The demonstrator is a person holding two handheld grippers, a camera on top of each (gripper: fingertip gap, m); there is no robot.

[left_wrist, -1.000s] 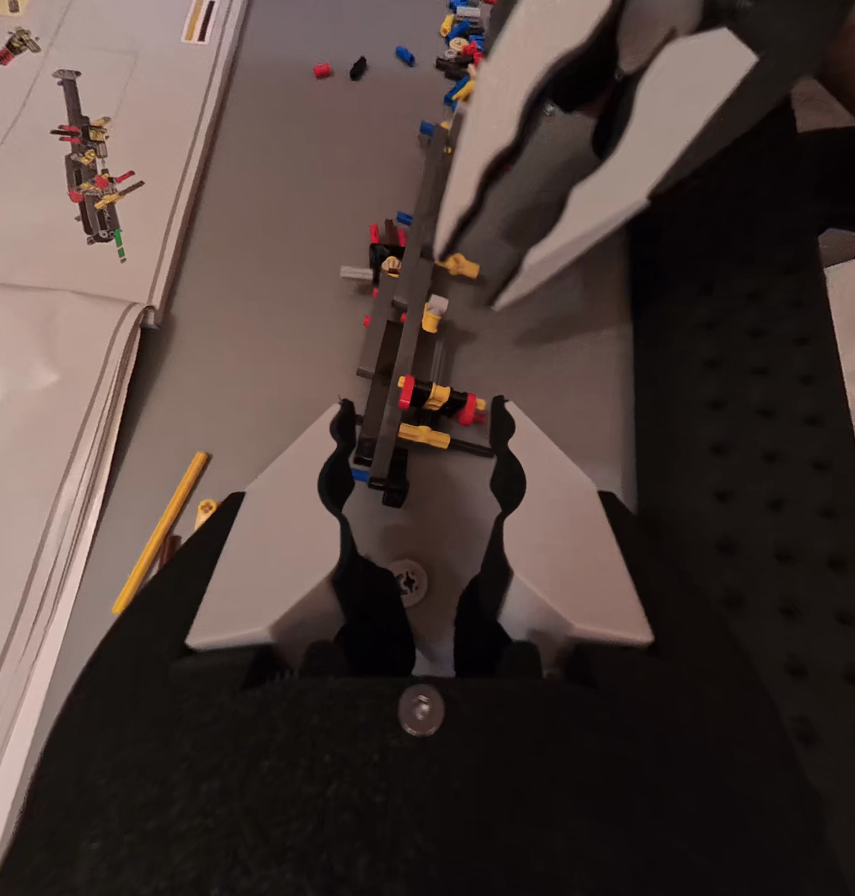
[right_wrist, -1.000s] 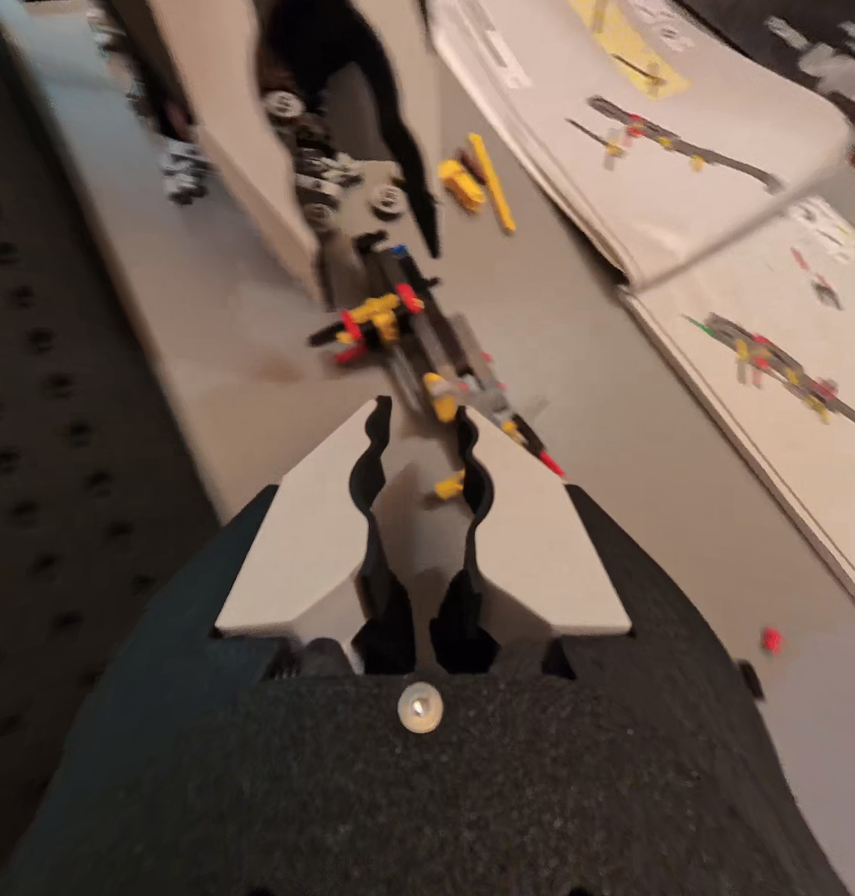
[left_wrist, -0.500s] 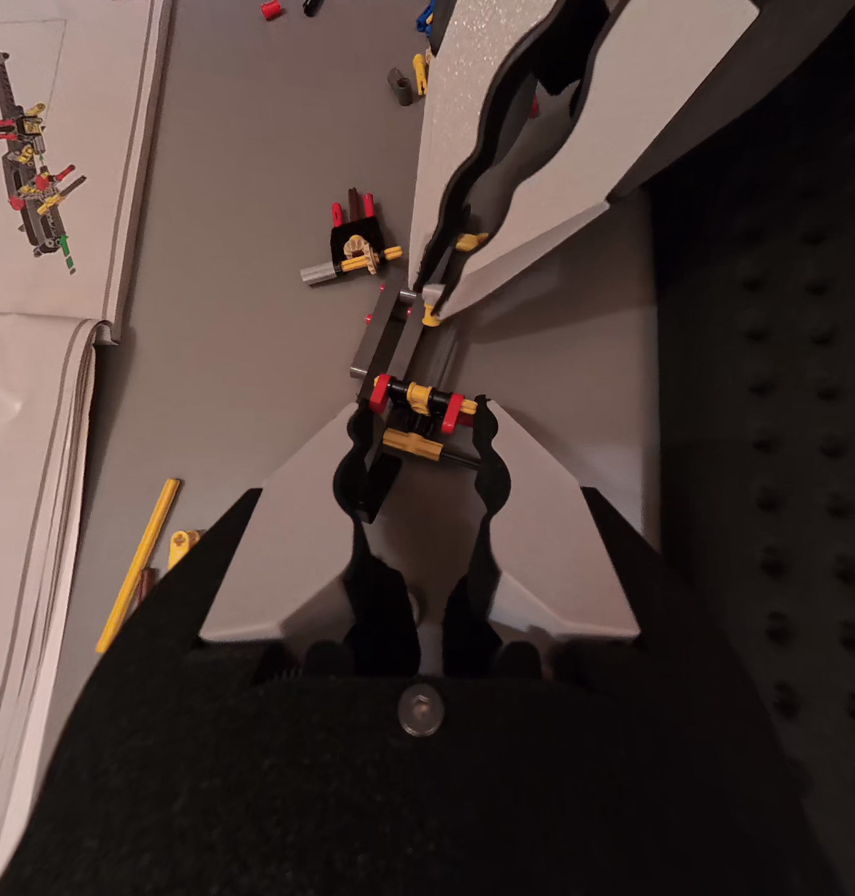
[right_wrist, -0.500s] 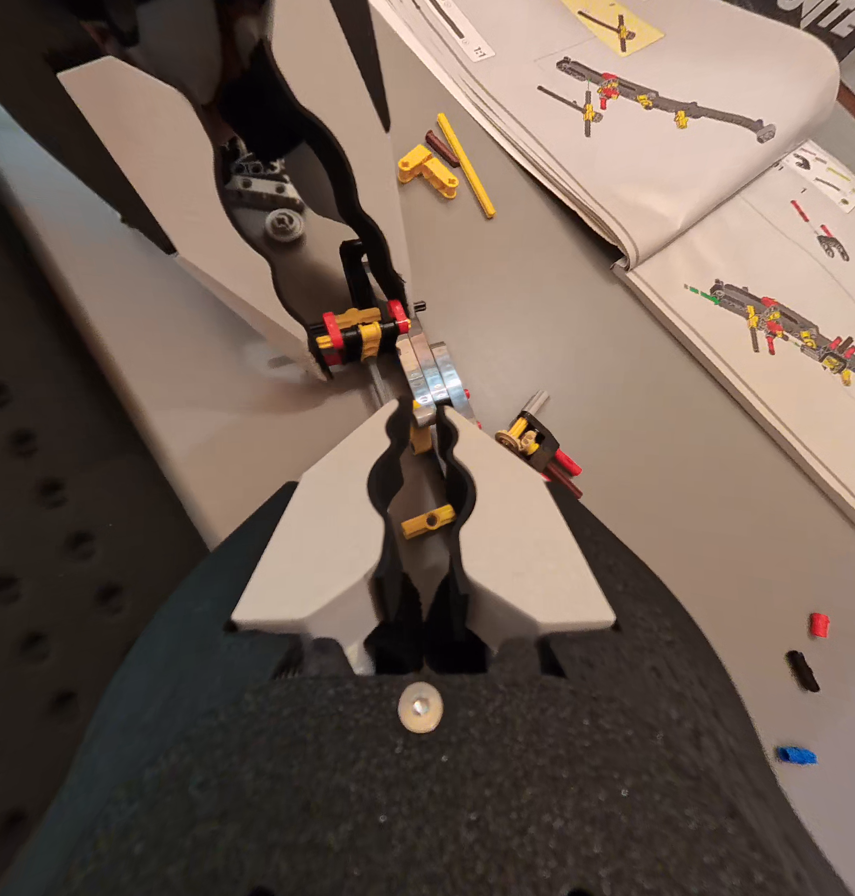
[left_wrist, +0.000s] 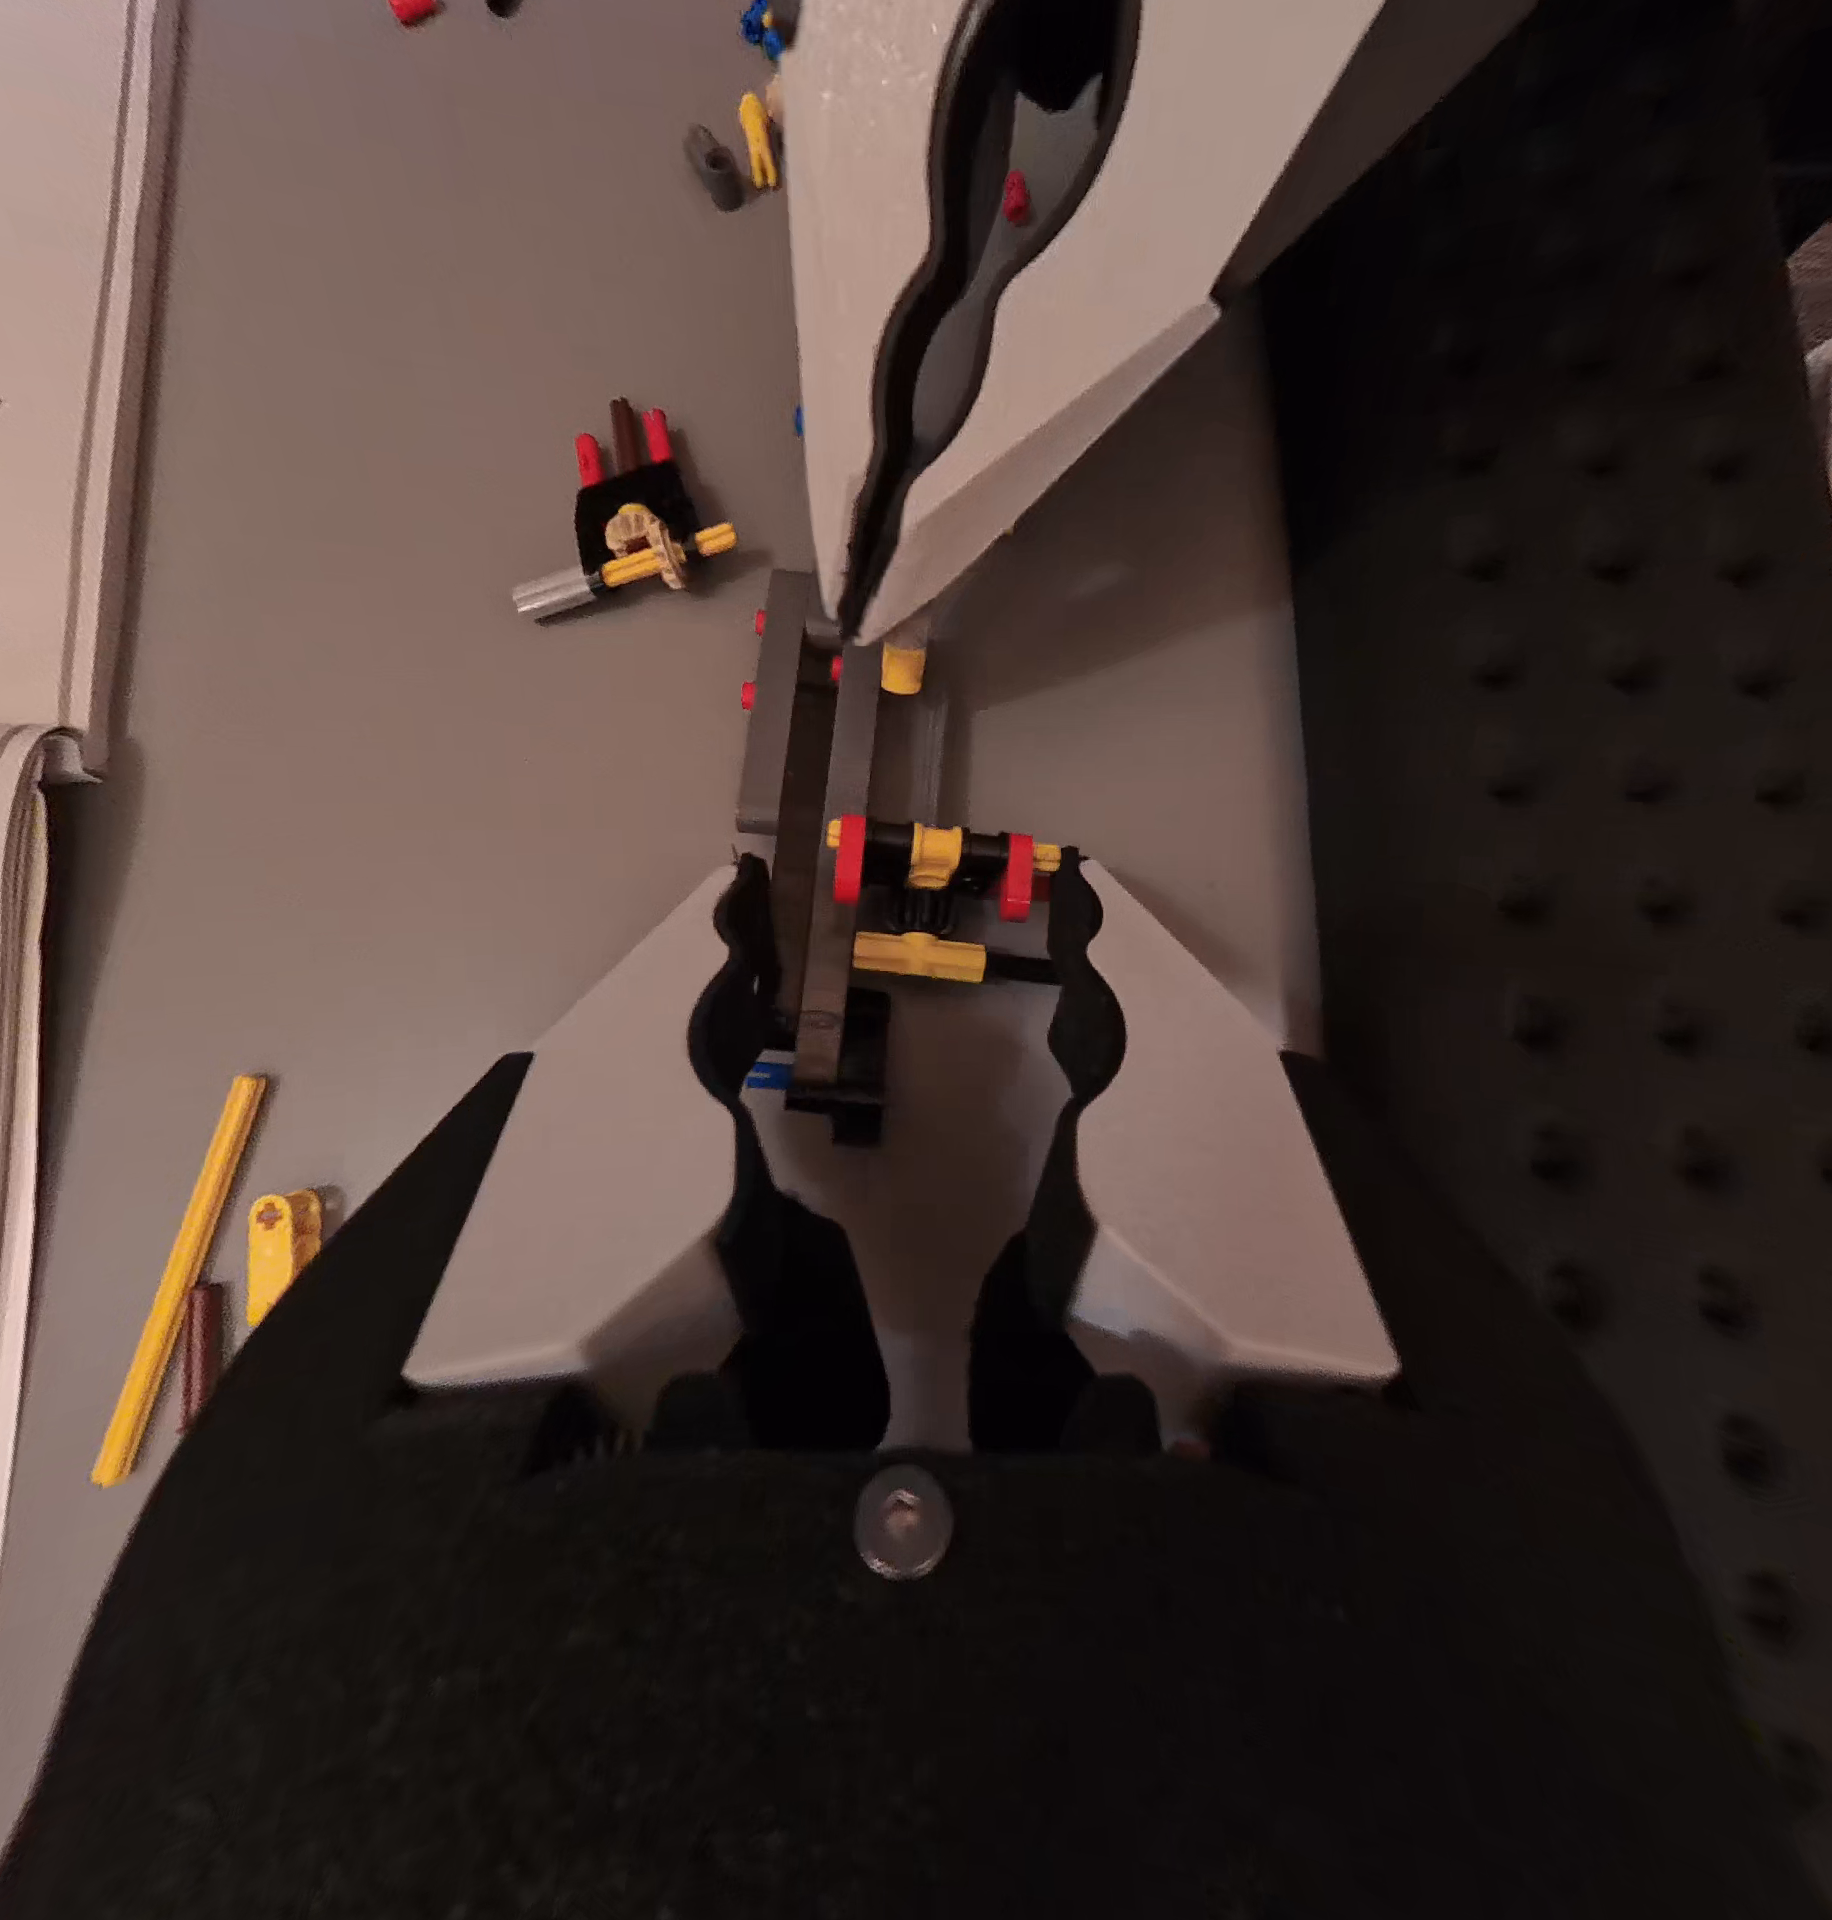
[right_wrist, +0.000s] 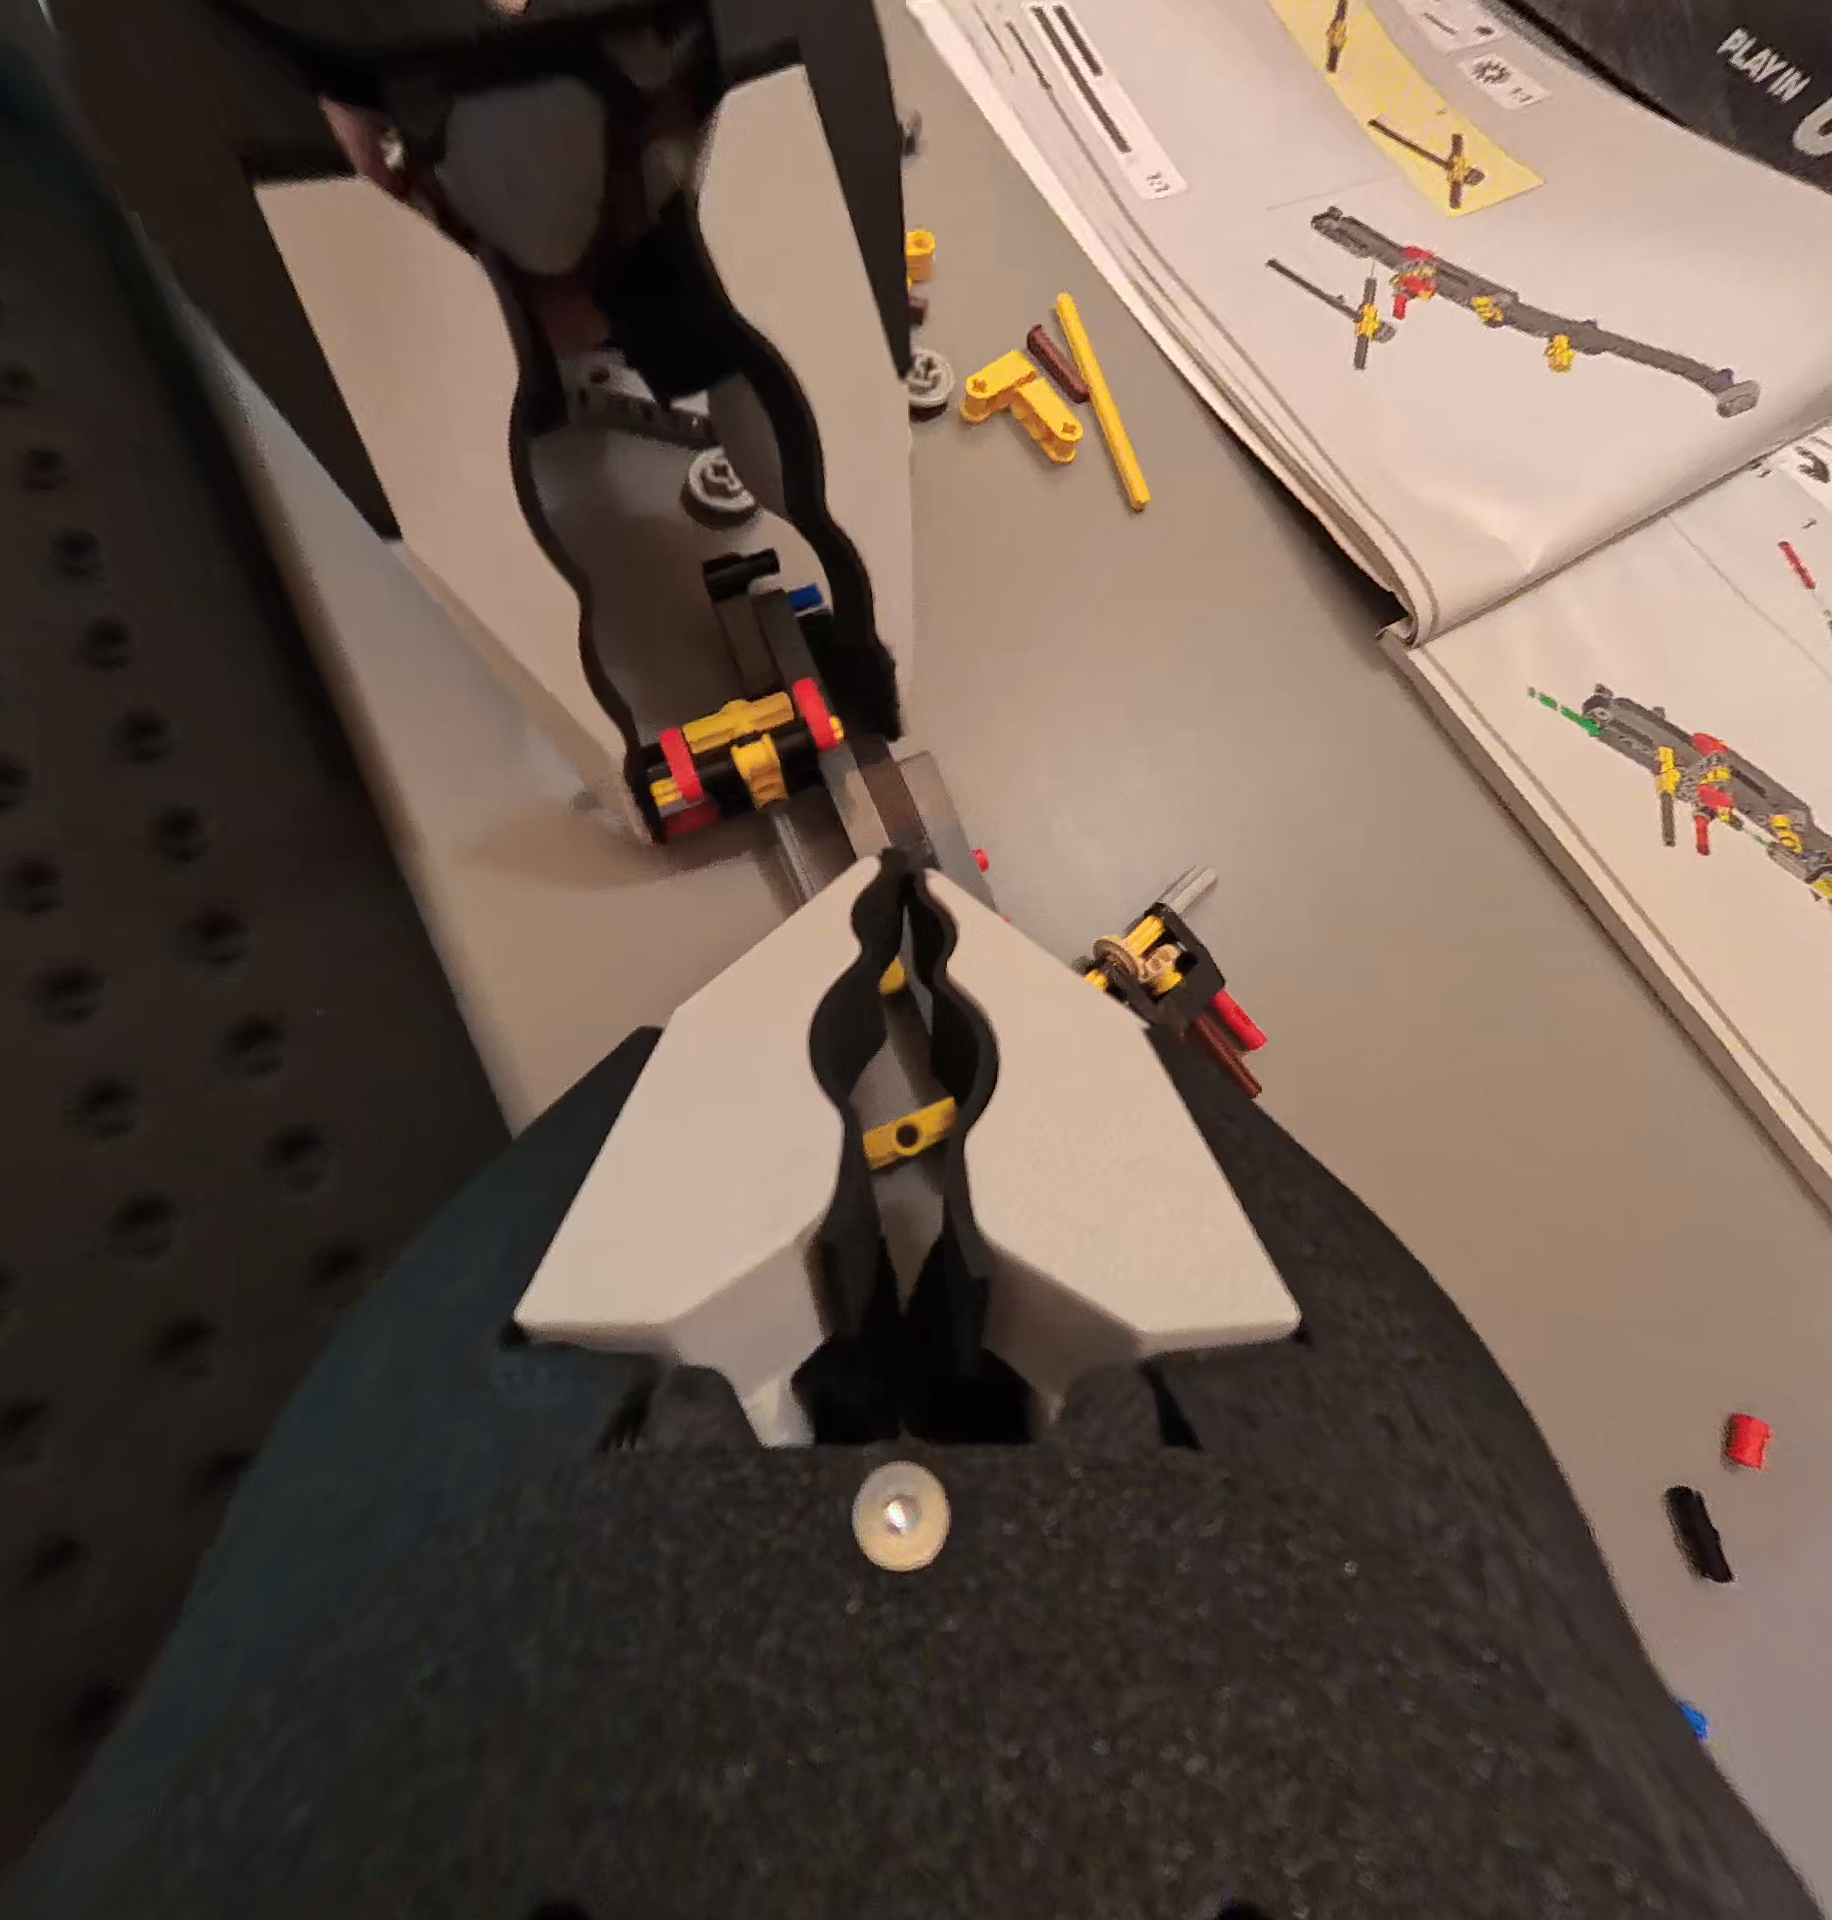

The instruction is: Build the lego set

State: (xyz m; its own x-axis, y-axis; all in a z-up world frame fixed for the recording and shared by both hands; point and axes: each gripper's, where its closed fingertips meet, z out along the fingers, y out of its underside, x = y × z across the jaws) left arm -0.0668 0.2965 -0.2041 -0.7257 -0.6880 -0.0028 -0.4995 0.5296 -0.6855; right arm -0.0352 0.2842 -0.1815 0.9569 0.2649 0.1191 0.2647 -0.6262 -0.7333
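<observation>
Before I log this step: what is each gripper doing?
Left gripper: open, its fingers either side of the long lego assembly.
Right gripper: shut on the long lego assembly's other end.

- Our right gripper (right_wrist: 896,868), spread apart and hovering above the long dark lego assembly (left_wrist: 824,790) a second ago, has come down and pinched its tips together on the beam's far stretch.
- Our left gripper (left_wrist: 907,873) has moved forward: the assembly's red-and-yellow cross axle (left_wrist: 938,862), ahead of the tips a second ago, now sits between them, jaws wide.
- The small black sub-assembly (left_wrist: 631,525), tucked against the beam a second ago, lies apart on the grey table (left_wrist: 424,831).
</observation>
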